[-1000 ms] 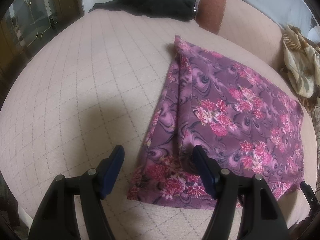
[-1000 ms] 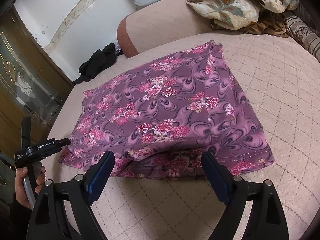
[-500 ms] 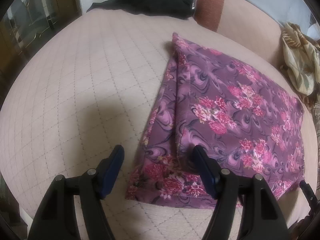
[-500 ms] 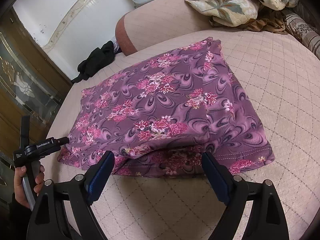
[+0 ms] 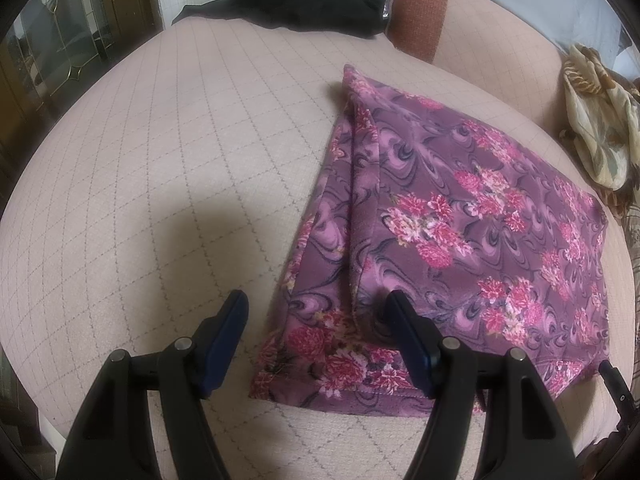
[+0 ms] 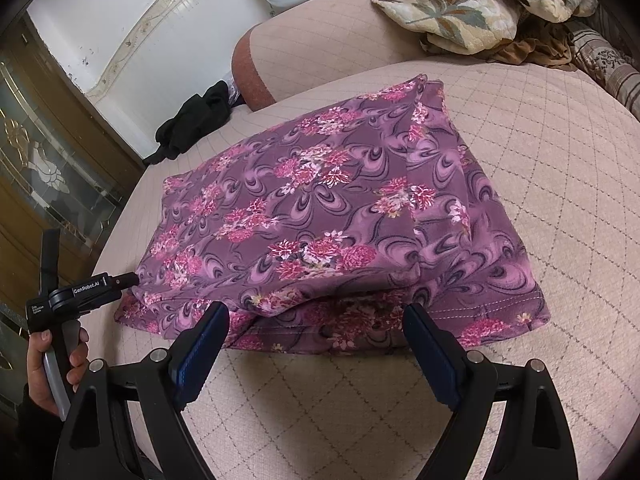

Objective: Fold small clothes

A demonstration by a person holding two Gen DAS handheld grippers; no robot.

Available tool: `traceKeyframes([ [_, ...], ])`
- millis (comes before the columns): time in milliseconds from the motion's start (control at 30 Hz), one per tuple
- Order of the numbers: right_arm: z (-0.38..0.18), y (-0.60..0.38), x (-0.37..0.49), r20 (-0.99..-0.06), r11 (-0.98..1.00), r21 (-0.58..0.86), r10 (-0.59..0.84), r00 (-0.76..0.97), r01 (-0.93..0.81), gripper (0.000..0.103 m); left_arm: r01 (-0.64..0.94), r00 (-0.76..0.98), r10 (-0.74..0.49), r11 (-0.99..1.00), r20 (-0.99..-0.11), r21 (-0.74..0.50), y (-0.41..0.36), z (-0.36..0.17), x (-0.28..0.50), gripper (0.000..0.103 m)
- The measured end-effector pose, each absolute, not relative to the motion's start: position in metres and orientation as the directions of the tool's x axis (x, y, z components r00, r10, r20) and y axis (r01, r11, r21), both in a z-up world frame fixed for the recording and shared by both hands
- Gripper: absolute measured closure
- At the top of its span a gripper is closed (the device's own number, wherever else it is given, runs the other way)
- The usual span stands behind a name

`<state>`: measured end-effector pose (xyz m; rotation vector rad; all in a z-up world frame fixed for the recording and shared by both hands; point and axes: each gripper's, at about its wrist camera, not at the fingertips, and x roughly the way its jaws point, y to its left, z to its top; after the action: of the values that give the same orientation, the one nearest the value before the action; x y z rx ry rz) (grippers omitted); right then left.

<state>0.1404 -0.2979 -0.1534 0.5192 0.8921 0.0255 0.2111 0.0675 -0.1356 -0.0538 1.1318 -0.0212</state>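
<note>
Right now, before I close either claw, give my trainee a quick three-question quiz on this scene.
1. True or false: both the left claw and the right claw are open.
2. Which part of the purple floral garment lies nearest the right claw?
A. a stitched hem edge
B. a zipper
C. a hood
3. Fill in: the black clothing lies at the ____ end of the quilted pink bed cover, apart from the garment.

Key: 1 true; 2 A; 3 far

purple pink-floral garment (image 5: 460,232), beige diamond-quilted cover (image 5: 180,160)
</note>
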Motion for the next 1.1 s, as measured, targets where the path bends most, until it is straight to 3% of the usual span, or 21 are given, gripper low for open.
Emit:
traceKeyframes([
  [833, -0.152, -0.299, 0.139, -0.736, 0.878, 0.438, 0.228, 0.638, 0.192, 0.011, -0.013, 0.421, -0.045, 0.998, -0.906, -0.056, 0.065, -0.134, 0.21, 0.032],
  [1033, -0.146, -0.301, 0.136, -0.717, 0.867, 0.463, 0.243, 0.654, 0.186, 0.011, -0.056, 0.437, -0.089, 0.99, -0.895, -0.126, 0.079, -0.129, 0.21, 0.032],
  [1100, -0.143, -0.302, 0.137, -0.708, 0.859, 0.481, 0.262, 0.656, 0.176, 0.011, -0.088, 0.441, -0.109, 0.983, -0.891, -0.163, 0.088, -0.126, 0.211, 0.026],
])
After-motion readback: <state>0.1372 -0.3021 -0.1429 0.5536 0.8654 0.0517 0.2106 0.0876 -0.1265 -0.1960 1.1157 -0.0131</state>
